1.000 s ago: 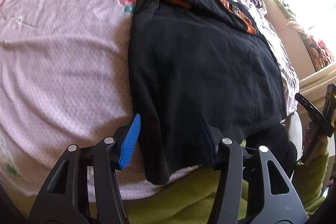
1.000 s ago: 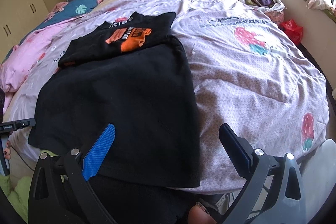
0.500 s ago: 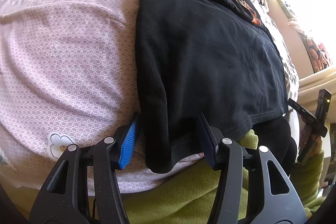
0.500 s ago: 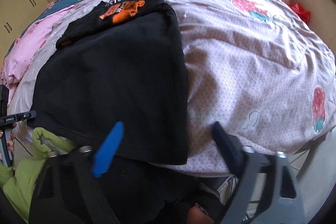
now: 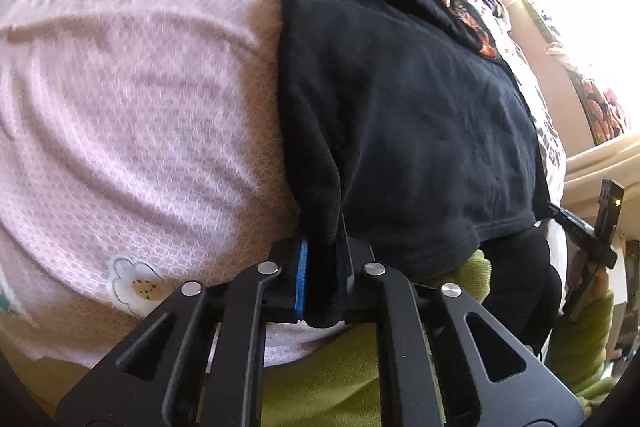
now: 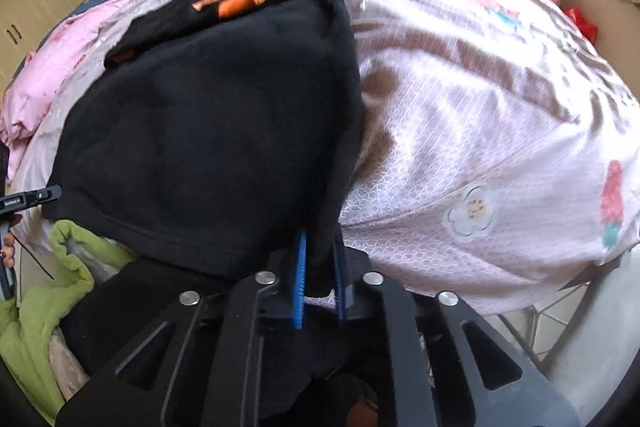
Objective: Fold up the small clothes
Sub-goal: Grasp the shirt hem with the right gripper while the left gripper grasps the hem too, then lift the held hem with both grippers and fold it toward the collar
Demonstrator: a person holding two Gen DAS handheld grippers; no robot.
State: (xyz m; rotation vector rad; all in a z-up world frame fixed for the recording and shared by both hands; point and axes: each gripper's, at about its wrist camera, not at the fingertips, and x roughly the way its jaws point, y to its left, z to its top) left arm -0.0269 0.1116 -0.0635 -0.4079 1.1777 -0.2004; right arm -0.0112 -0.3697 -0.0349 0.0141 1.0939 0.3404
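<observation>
The black shirt (image 5: 408, 115) lies flat on the bed's pink sheet (image 5: 132, 115), its hem at the near edge. The left claw (image 5: 322, 279) pinches the shirt's left bottom corner; the right claw (image 6: 318, 275) pinches its right bottom corner.

- Left gripper (image 5: 323, 283): black plastic frame with triangular cut-outs, silver round screws, one blue ribbed pad.
- Right gripper (image 6: 319, 277): same black frame, silver screws, blue ribbed pads.
- Sleeve (image 6: 36, 311): lime-green fleece.
</observation>
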